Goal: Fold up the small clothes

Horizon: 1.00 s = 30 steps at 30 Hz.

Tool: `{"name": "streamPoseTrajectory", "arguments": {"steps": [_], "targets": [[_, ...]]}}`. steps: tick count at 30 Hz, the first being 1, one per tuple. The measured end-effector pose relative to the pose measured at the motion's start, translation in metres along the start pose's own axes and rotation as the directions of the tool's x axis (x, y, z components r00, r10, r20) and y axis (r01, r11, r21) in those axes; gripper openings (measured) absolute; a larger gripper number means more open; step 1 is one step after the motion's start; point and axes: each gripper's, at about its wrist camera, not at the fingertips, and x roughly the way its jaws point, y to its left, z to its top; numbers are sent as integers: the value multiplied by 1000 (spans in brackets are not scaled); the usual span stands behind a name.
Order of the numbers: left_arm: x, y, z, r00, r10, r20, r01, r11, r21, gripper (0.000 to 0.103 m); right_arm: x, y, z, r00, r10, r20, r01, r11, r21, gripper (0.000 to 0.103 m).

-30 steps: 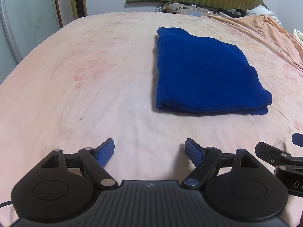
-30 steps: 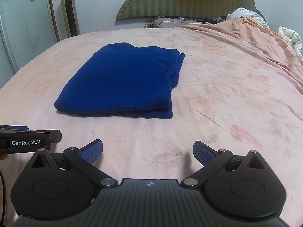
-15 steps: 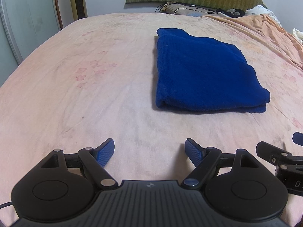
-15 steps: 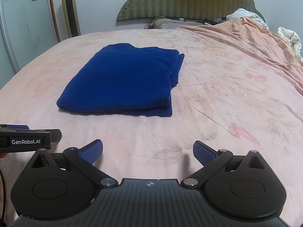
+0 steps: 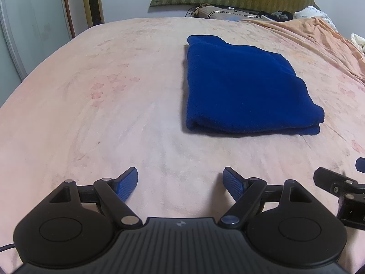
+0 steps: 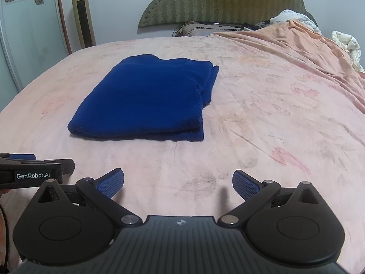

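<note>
A dark blue garment [image 5: 246,89] lies folded into a thick rectangle on the pink bed sheet [image 5: 114,105], its doubled edge facing me. In the right wrist view the same folded garment [image 6: 146,100] sits ahead and to the left. My left gripper [image 5: 180,178] hovers over bare sheet well short of the cloth, open, with nothing between its blue pads. My right gripper [image 6: 178,180] is likewise open and empty, a little in front of the garment's near right corner. Each gripper shows at the edge of the other's view.
A green padded headboard [image 6: 223,2] and a pillow [image 6: 200,28] stand at the far end of the bed. A rumpled orange blanket [image 6: 296,43] covers the far right side. A gold tower fan [image 6: 83,16] and a wardrobe door [image 6: 25,34] are at the left.
</note>
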Motion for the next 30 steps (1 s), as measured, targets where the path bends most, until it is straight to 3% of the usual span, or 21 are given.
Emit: {"name": "streamPoseTrajectory", "arguments": {"steps": [30], "targets": [[-3,-6,1,1000,16,18,-17,999,36,82,-4,-5,-2,1000,9,17,-9,1000,-4,103]]}}
